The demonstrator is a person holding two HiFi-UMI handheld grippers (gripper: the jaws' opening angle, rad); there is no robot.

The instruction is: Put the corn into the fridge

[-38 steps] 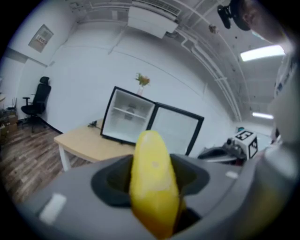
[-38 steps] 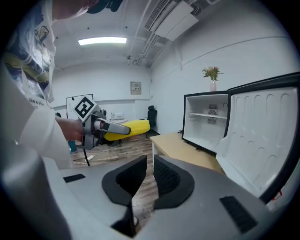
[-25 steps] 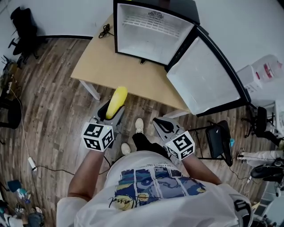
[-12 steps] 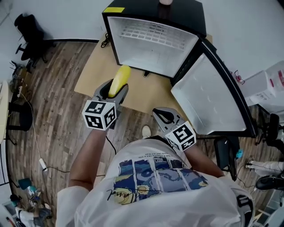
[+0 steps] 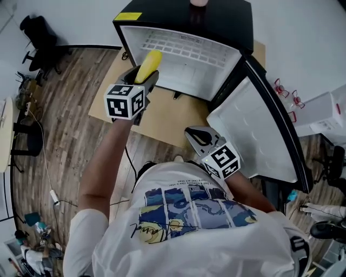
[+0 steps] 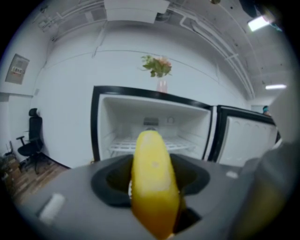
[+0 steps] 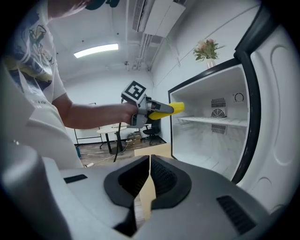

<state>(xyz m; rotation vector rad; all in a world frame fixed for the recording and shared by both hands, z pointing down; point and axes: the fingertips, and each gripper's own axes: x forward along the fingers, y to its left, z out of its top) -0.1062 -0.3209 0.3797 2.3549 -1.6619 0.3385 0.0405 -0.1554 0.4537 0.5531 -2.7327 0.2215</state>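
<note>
My left gripper (image 5: pixel 141 82) is clamped on the corn (image 6: pixel 152 173). The yellow cob sits lengthwise between the jaws and pokes out past them, pointing away from me toward the open mini fridge (image 5: pixel 186 13). From above, the cob's tip lines up with the left edge of the fridge opening, up around the level of the white wire shelf (image 5: pixel 184 46). Honestly I can't tell whether the tip has crossed into the cabinet or is just at the frame. The right gripper view makes it look like it's right at the black rim. The marker cube (image 5: pixel 124 101) on that gripper hangs over the far left part of the light wooden table (image 5: pixel 162 116) the fridge stands on.

The fridge door (image 5: pixel 254 130) is swung wide open to the right, with its white inner side facing me. There's a little vase of flowers (image 6: pixel 159 70) on top of the fridge.

My right gripper (image 5: pixel 199 142) is nearer to me and off to the right, down by the near edge of the table, just beside the door. Its jaws are pressed together with only a thin slit between them, and nothing is in there.

Off at the far left there's a black office chair (image 5: pixel 38 32) on the wood floor (image 5: pixel 65 108).
</note>
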